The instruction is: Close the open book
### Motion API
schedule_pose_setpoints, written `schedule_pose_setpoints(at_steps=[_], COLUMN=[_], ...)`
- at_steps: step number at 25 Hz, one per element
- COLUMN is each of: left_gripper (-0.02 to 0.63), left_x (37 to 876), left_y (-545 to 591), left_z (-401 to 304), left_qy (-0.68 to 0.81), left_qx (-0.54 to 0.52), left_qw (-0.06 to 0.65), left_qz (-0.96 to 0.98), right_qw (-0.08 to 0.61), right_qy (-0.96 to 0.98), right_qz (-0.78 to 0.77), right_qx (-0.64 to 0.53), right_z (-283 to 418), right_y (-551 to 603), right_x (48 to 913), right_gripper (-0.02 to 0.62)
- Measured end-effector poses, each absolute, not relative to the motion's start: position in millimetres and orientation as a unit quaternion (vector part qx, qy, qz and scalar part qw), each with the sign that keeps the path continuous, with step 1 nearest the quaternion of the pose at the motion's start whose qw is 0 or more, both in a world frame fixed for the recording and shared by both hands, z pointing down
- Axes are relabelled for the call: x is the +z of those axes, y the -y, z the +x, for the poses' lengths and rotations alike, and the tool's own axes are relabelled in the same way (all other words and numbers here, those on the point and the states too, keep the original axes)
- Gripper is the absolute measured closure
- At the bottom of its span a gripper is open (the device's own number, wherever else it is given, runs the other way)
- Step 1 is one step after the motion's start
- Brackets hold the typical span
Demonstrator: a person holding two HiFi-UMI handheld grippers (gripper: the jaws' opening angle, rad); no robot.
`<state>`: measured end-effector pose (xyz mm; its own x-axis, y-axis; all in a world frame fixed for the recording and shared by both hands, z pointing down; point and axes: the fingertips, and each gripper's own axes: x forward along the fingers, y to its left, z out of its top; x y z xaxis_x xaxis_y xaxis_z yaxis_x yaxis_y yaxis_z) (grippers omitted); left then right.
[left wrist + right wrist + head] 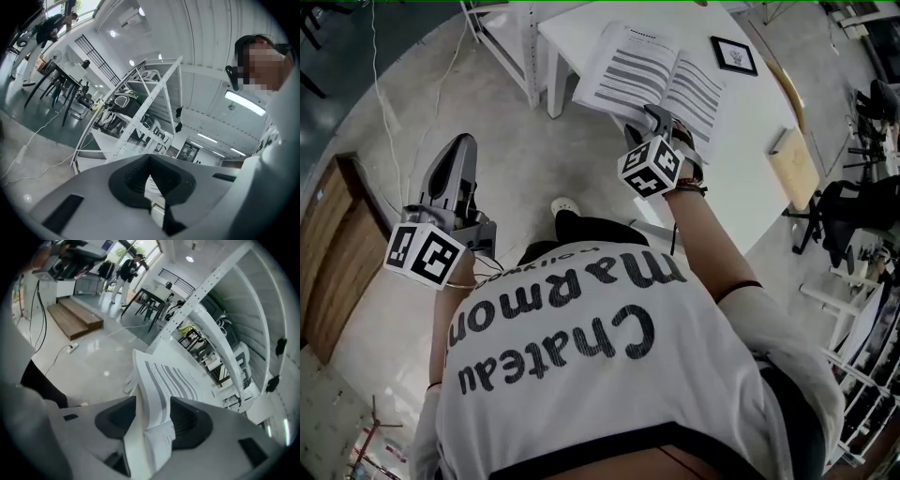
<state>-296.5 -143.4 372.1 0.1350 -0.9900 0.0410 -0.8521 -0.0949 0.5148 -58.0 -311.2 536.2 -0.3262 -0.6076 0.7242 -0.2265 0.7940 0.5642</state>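
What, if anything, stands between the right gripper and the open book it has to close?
Nothing visible does: pages of the open book stand between the parted jaws of the right gripper.

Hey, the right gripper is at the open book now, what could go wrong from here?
The right gripper stands open with some pages of the book between its jaws; closing could crumple them rather than turn the whole half.
The book lies at the table edge, and the left gripper is away from it, so a push may slide it off.

Bright ceiling strip lights (pixel 241 102); strong fisheye warp, dark corners.
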Motion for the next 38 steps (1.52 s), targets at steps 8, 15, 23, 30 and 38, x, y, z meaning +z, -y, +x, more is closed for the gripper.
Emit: schedule_pose_setpoints(at_steps=[8, 15, 23, 30, 38], left_gripper=[0.583, 0.583, 0.583, 0.583, 0.583], left_x=[373.4, 370.1, 369.2, 366.2, 361.2], left_y=[135.7, 131.0, 124.9, 122.2, 118.9], left_z=[-306.3, -308.4, -311.1, -311.6, -311.1], left_qy=[0.649, 0.656, 0.663, 0.660, 0.656], left_qx=[-0.169, -0.169, -0.172, -0.172, -0.173], left_qw=[0.214, 0.209, 0.207, 0.204, 0.200], left_qz=[0.710, 0.705, 0.698, 0.702, 0.707], right_qw=[0.551, 0.556, 0.553, 0.537, 0.518], right_qy=[0.751, 0.736, 0.737, 0.757, 0.774], right_qz=[0.249, 0.247, 0.240, 0.264, 0.292], right_qx=[-0.264, -0.296, -0.305, -0.264, -0.216], right_z=[-66.0, -73.1, -72.1, -72.1, -70.5], right_y=[316.3, 324.9, 322.3, 323.4, 323.3], right_x=[544.5, 543.8, 548.6, 546.1, 539.1], right_gripper=[0.376, 0.376, 0.425, 0.436, 0.443])
